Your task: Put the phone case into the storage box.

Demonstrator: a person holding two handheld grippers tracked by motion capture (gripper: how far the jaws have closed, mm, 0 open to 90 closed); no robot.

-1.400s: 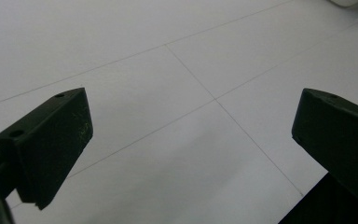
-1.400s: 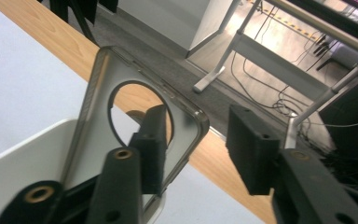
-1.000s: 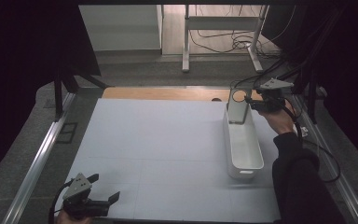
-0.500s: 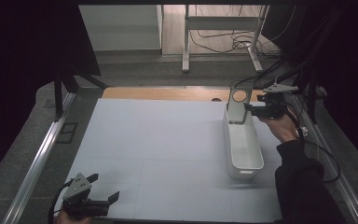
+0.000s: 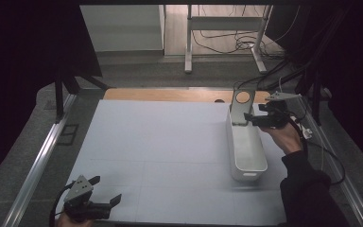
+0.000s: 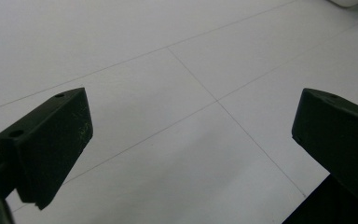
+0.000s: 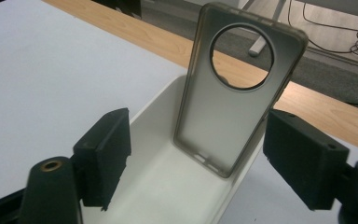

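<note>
A translucent grey phone case (image 5: 240,108) (image 7: 235,107) with a round camera hole stands upright inside the far end of a long white bin (image 5: 248,156) (image 7: 154,105), leaning on its end wall. My right gripper (image 5: 251,119) (image 7: 204,156) hovers just right of the bin's far end. Its jaws have just been opening and are open, standing apart from the case on either side without touching it. My left gripper (image 5: 106,190) (image 6: 191,140) rests open near the front left corner of the white table sheet (image 5: 160,142), nothing between its jaws.
A wooden strip (image 5: 170,94) runs along the table's far edge. A metal rail (image 5: 38,161) borders the left side. Beyond the table stand desk legs and tangled cables (image 5: 236,42). The person's dark sleeve (image 5: 307,189) lies right of the bin.
The right gripper has drawn away to the right from the phone case and its jaws stand wider. The case stays leaning in the bin. The left gripper has not moved.
</note>
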